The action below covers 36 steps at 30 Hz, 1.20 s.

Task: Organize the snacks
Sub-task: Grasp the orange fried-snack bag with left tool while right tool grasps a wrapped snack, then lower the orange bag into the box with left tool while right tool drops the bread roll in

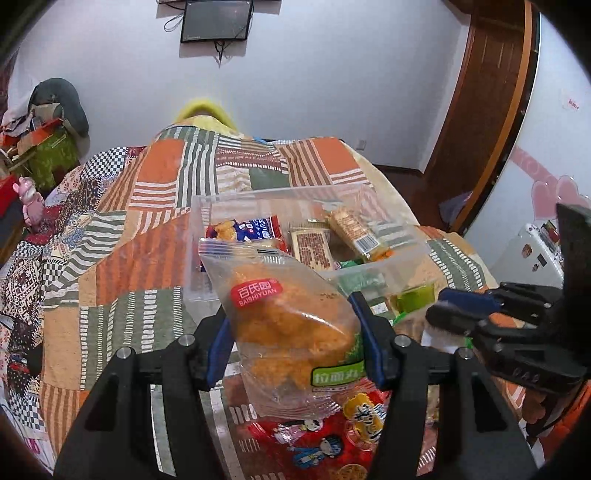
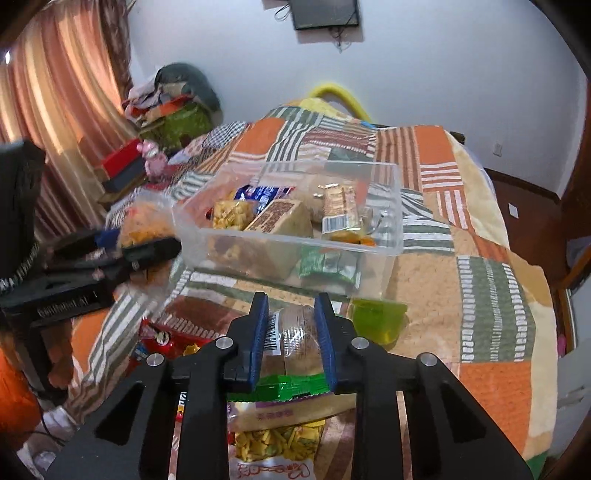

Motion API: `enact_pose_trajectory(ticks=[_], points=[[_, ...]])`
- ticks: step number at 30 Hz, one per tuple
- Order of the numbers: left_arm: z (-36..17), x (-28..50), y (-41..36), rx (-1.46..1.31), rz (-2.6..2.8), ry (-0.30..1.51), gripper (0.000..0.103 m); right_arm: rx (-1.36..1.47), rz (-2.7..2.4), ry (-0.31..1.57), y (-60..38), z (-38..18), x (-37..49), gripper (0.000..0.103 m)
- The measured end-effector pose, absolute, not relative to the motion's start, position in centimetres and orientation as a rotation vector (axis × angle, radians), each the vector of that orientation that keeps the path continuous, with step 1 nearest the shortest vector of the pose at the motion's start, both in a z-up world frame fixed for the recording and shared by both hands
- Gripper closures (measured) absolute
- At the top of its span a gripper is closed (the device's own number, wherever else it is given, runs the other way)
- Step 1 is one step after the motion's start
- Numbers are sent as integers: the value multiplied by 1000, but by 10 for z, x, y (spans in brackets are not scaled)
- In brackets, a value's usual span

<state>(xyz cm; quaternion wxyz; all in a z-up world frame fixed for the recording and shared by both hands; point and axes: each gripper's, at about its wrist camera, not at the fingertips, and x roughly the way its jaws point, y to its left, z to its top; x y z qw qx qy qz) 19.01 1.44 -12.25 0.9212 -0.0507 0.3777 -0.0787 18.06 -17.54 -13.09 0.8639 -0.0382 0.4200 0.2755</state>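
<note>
Snack packets mid-sort, clear plastic box (image 2: 391, 206) half filled on patchwork bedspread (image 2: 491, 288).

Left gripper (image 1: 291, 332) clamped on clear packet of orange crispy snack (image 1: 291, 317), red label up, raised just short of box rim, probably for dropping in. Right gripper (image 2: 291, 339) low over loose pile, jaws partly open around clear cracker packet (image 2: 295, 332); firm grip impossible to tell. Green jelly cup (image 2: 376, 317) beside box.

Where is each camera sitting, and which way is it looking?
Left wrist: on the left gripper, looking along its fingers gripping an orange snack bag, toward the clear bin; right gripper shows at right.
Right wrist: on the right gripper, fingers around a clear-wrapped snack; left gripper at left.
Both share the bin, patchwork quilt and wall screen.
</note>
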Motion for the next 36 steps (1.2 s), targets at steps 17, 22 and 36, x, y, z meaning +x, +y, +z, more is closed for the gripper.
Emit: enact_pose_trajectory(ticks=[17, 22, 36], points=[[-137, 192, 27, -117, -133, 807, 45, -134, 608, 1097, -140, -191, 208, 39], [-139, 192, 29, -100, -117, 802, 45, -97, 610, 1090, -148, -186, 206, 53], [-112, 210, 29, -86, -103, 720, 44, -68, 599, 864, -166, -117, 190, 57]])
